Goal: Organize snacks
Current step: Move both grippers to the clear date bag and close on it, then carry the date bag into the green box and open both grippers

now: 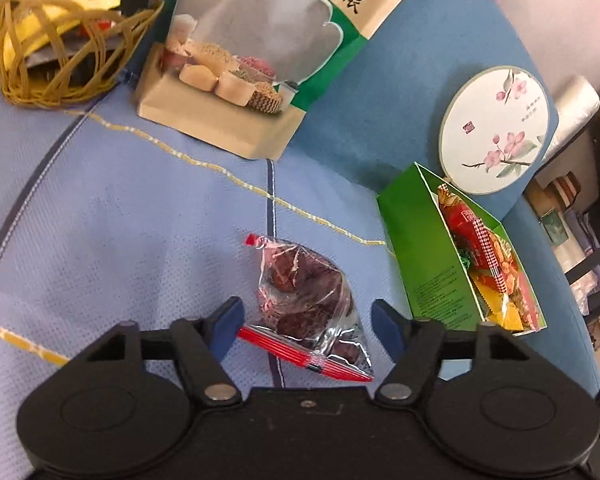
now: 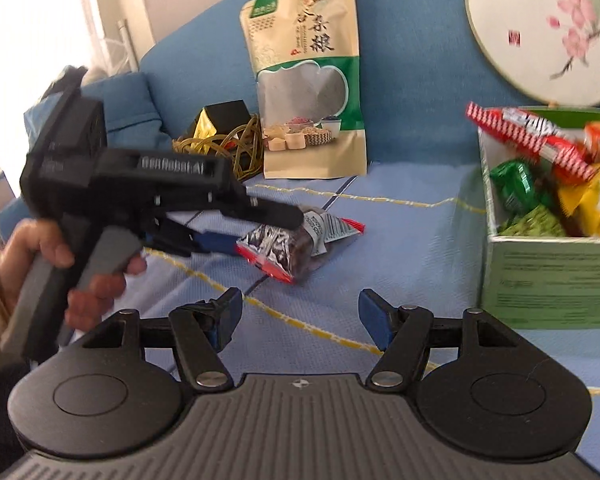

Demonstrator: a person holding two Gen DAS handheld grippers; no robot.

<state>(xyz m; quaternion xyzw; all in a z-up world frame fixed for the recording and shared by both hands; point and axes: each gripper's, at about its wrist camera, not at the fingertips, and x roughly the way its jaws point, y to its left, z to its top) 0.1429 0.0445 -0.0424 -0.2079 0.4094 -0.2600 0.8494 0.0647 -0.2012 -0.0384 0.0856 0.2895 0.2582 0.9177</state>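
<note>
A clear snack packet with red edges and dark fruit inside (image 1: 306, 304) lies on the light blue sofa cover (image 1: 120, 220). My left gripper (image 1: 308, 322) is open, its blue-padded fingers on either side of the packet's near end. In the right wrist view the left gripper (image 2: 236, 232) reaches the packet (image 2: 300, 240) from the left. A green box (image 1: 432, 256) holding several snack packets stands to the right; it also shows in the right wrist view (image 2: 552, 280). My right gripper (image 2: 300, 316) is open and empty, in front of the packet.
A large beige-and-green grain pouch (image 1: 256, 52) leans on the blue sofa back (image 1: 400, 80). A wire basket (image 1: 56, 52) with yellow packets sits at the far left. A round floral fan (image 1: 496, 128) leans behind the green box. Shelving (image 1: 580, 240) stands past the sofa's right end.
</note>
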